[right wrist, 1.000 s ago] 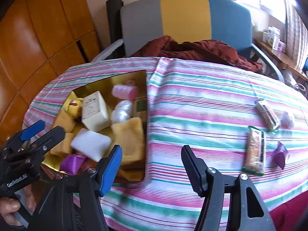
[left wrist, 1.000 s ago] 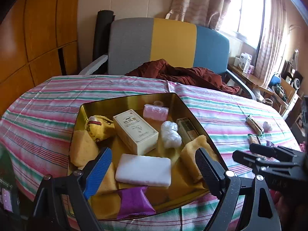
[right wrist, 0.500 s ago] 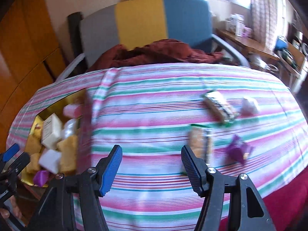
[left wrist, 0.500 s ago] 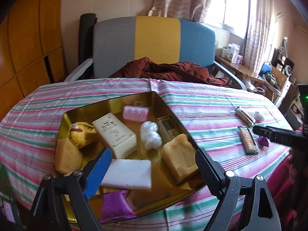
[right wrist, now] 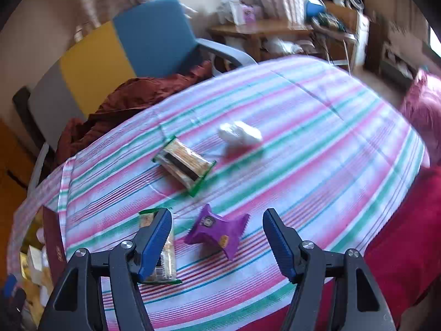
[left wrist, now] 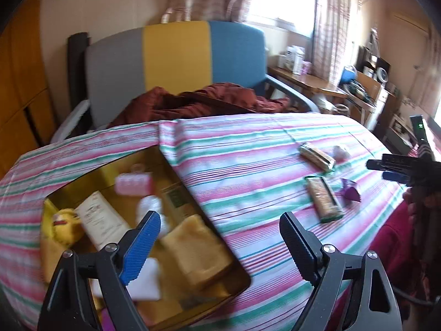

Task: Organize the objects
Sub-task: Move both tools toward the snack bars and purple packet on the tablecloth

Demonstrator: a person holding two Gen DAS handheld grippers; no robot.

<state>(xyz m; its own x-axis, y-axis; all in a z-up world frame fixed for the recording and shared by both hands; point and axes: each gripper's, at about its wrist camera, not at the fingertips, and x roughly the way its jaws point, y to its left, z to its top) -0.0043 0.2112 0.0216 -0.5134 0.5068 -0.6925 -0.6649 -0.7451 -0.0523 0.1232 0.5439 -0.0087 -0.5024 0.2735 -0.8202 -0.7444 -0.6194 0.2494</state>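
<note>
A gold tin tray point(left wrist: 176, 171) on the striped tablecloth holds several items: a cream box point(left wrist: 100, 227), a pink packet point(left wrist: 134, 183), yellow sponges point(left wrist: 197, 248). My left gripper point(left wrist: 217, 242) hovers open over the tray's right corner, nothing between its fingers. My right gripper point(right wrist: 217, 241) is above the table's right side, its jaws opening over a purple wrapped snack point(right wrist: 217, 230) that the pads do not touch. A green-edged cracker pack point(right wrist: 162, 251) lies partly behind the left finger. Another cracker pack point(right wrist: 183, 161) and a white wrapped sweet point(right wrist: 239, 135) lie farther off. From the left wrist view the right gripper point(left wrist: 386, 169) shows at the right edge.
A grey, yellow and blue chair point(left wrist: 176, 63) with a rust-red cloth point(left wrist: 204, 102) stands behind the table. A red garment point(right wrist: 408, 234) hangs at the table's right edge. The tray's wall point(right wrist: 53, 237) shows at the left of the right wrist view. Cluttered desks line the far wall.
My right gripper swung right from the tray's edge to above the purple snack and rolled; its jaws widened a little. My left gripper drifted right, so the tray slid left in its view.
</note>
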